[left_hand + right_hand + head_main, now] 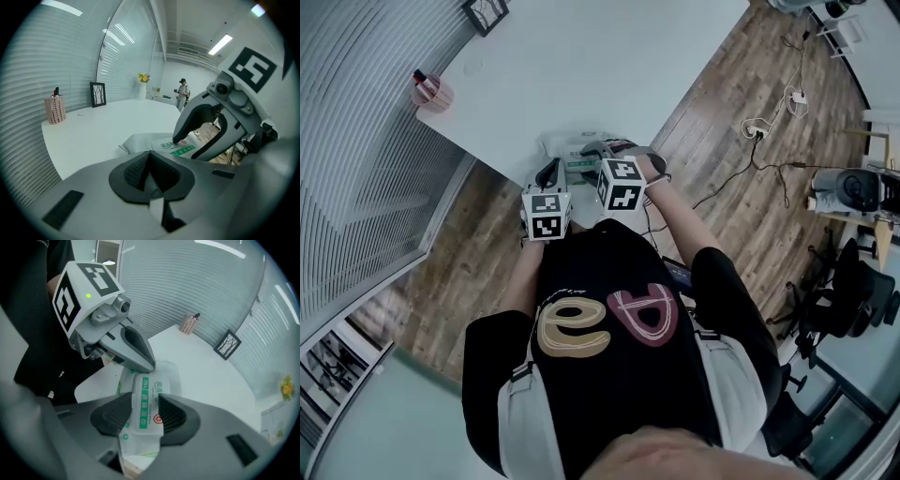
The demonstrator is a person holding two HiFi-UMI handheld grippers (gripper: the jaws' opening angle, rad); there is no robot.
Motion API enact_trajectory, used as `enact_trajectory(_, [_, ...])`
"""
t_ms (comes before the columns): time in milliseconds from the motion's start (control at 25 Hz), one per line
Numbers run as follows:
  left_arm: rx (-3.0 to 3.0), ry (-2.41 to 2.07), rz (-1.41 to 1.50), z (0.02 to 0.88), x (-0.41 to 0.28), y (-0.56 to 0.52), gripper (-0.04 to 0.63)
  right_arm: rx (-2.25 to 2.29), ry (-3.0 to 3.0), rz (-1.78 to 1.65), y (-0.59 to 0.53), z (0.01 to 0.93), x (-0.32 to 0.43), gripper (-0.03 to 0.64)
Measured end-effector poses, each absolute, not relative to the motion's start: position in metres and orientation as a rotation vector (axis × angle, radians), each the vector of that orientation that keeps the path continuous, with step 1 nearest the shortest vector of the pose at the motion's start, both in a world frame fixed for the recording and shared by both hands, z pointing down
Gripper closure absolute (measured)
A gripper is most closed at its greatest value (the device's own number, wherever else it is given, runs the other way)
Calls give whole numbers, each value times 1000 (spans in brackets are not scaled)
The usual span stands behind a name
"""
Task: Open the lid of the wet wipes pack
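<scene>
Straddling the wet wipes pack [149, 384], the right tongs [146, 405] stand parted.

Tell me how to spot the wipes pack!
Find the big white table. At its near edge lies the wet wipes pack. It's the only flat white packet with green print; the pink pen holder and black picture frame stand far off.

White table [581, 75] is carrying a wipes pack [146, 399], lying flat at the near edge. Pink pen cup [431, 91] & picture frame [485, 13] are standing apart along the far-left side.
</scene>
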State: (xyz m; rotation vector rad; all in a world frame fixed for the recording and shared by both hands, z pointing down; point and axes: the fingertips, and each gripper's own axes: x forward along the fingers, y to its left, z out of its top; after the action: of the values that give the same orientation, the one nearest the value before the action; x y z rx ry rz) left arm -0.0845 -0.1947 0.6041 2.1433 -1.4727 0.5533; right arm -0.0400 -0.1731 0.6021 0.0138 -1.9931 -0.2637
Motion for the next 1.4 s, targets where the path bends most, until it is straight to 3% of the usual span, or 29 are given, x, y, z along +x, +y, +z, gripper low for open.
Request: enact_trajectory(1400, [2178, -1494, 596, 607, -84, -192, 578, -50, -2087, 81, -179, 587, -40, 437])
